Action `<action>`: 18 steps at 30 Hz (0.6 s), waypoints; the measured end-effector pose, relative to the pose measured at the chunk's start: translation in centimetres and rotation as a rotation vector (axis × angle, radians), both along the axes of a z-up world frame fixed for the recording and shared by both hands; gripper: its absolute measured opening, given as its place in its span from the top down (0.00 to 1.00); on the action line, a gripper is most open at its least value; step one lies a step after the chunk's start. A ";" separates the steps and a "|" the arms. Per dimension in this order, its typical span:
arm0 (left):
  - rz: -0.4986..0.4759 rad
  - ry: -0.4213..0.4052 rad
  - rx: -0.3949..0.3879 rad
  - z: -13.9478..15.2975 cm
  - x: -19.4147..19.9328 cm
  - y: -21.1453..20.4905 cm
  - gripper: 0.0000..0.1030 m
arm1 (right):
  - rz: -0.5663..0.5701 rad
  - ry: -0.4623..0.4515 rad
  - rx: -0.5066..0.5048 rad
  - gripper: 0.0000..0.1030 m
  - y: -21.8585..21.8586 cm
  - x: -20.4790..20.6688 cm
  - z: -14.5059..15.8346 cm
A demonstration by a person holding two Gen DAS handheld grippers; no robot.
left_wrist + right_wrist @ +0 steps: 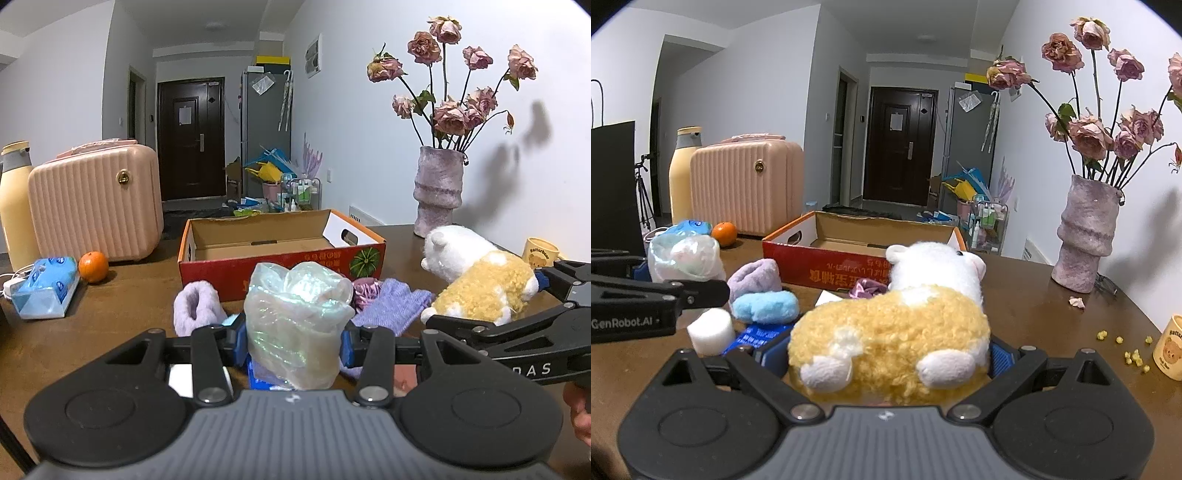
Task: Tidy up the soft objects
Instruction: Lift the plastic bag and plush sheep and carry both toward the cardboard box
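My left gripper (291, 336) is shut on a translucent, shimmering plastic bag (295, 317), its blue pads pressing both sides. It shows at the left of the right wrist view, where the left gripper (683, 275) carries the bag (687, 258). My right gripper (888, 354) is shut on a yellow and white plush animal (905, 317); in the left wrist view the right gripper (487, 299) holds the plush (480, 280) at the right. An open red cardboard box (280, 262) stands just beyond both, empty as far as I see. A lilac slipper (195, 306), a purple knit piece (395, 306) and a blue fluffy piece (764, 306) lie before the box.
A pink ribbed case (96, 199), a yellow bottle (14, 199), an orange (93, 266) and a blue tissue pack (44, 288) sit at the left. A vase of dried roses (437, 188) and a yellow mug (541, 253) stand at the right. A white foam cylinder (711, 332) is near.
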State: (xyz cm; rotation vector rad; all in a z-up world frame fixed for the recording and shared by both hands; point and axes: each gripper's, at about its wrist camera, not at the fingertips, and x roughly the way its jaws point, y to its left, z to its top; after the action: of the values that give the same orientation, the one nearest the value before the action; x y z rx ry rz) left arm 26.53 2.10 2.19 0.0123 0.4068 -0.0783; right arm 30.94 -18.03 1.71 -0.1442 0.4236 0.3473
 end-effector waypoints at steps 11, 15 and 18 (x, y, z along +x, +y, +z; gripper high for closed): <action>0.030 0.002 -0.025 0.4 3.8 0.9 0.56 | 0.015 -0.018 0.023 0.04 0.9 3.9 0.6; 0.045 0.010 -0.040 0.4 5.3 1.4 0.56 | 0.016 -0.007 0.035 0.04 1.1 5.5 0.6; 0.053 0.025 -0.057 0.1 6.6 1.9 0.56 | 0.016 -0.005 0.039 0.04 1.3 6.6 0.6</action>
State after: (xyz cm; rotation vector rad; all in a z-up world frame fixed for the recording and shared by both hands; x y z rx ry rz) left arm 33.09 4.02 2.30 -0.0552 0.4300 -0.0381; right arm 37.59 -16.72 2.33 -0.1108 0.4110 0.3703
